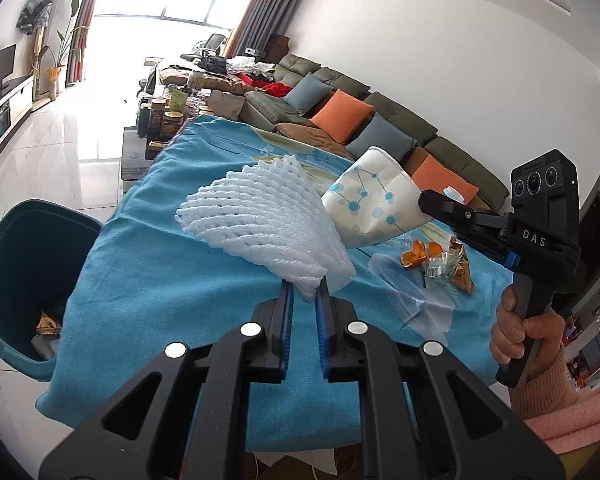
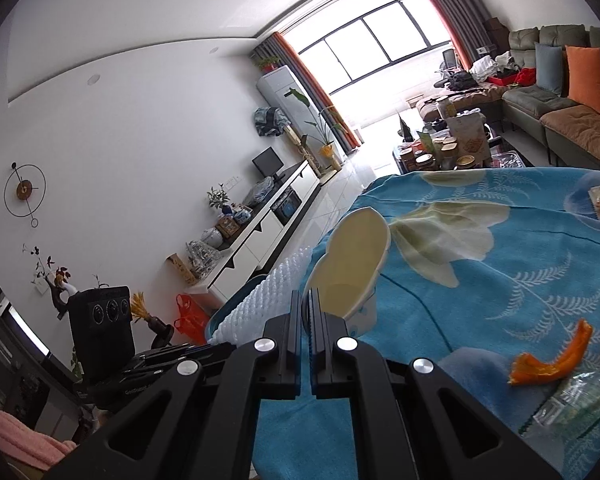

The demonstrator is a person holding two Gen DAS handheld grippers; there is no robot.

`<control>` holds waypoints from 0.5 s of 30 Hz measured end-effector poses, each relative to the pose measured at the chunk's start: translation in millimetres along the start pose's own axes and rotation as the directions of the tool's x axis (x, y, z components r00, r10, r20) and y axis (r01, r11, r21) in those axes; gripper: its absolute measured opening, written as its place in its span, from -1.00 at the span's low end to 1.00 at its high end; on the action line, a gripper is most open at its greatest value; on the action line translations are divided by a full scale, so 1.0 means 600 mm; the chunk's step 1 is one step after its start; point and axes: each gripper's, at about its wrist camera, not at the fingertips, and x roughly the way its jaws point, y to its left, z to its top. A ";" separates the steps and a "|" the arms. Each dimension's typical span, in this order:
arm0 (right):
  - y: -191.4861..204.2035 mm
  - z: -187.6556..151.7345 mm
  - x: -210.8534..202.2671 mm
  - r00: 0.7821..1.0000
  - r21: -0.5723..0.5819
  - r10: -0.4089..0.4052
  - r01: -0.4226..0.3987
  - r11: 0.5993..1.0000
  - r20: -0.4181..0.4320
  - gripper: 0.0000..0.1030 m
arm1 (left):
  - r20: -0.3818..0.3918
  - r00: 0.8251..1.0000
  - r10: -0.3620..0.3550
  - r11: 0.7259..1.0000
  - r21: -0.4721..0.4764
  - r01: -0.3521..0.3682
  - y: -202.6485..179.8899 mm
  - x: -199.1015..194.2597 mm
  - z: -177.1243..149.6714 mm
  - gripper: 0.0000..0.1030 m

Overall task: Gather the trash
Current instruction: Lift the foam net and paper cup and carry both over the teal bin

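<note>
- left wrist view: the left hand-held gripper (image 1: 305, 286) is clenched on one corner of a white foam fruit net (image 1: 260, 216), so the net fans out above the blue-clothed surface (image 1: 148, 264) instead of lying on it; a pinch at the edge is enough for something this light.
- in the right half of that frame the right hand-held gripper (image 1: 424, 200) is clamped on the rim of a crumpled paper cup (image 1: 372, 196) with blue dots, lifted clear of the cloth; a hand (image 1: 520, 332) in a pink sleeve grips its handle.
- right wrist view: the right hand-held gripper (image 2: 307, 304) has its jaws nearly together on the cup wall, and the cup's pale inside (image 2: 352, 260) faces the camera at frame centre. the foam net (image 2: 260, 300) shows just left of it, with the left tool's body in the lower left.
- a teal bin (image 1: 24, 264) stands on the floor at the left edge of the left wrist frame, beside the surface, with some wrappers already at its bottom. both pieces look held high so they can be carried over the edge and dropped in; that is my reading, not something shown.
- more trash waits on the cloth: orange peel (image 1: 416, 256) and clear plastic wrappers (image 1: 440, 270) at centre right, well apart from the bin, so the task seems partly done.
- risk, as i judge it: the net may catch on the cloth or miss the bin's mouth when let go.
</note>
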 end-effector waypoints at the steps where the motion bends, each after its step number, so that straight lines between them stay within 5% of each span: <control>1: 0.006 0.000 0.008 1.000 -0.006 0.009 -0.009 1.000 -0.008 -0.96 | 0.005 1.000 0.009 1.000 -0.003 -0.009 0.001 -0.004 -0.001 -0.78; 15: 0.087 0.017 0.116 0.990 -0.087 0.108 -0.116 0.989 -0.093 -0.96 | 0.071 0.988 0.135 0.988 -0.084 -0.129 0.088 -0.085 0.001 -0.78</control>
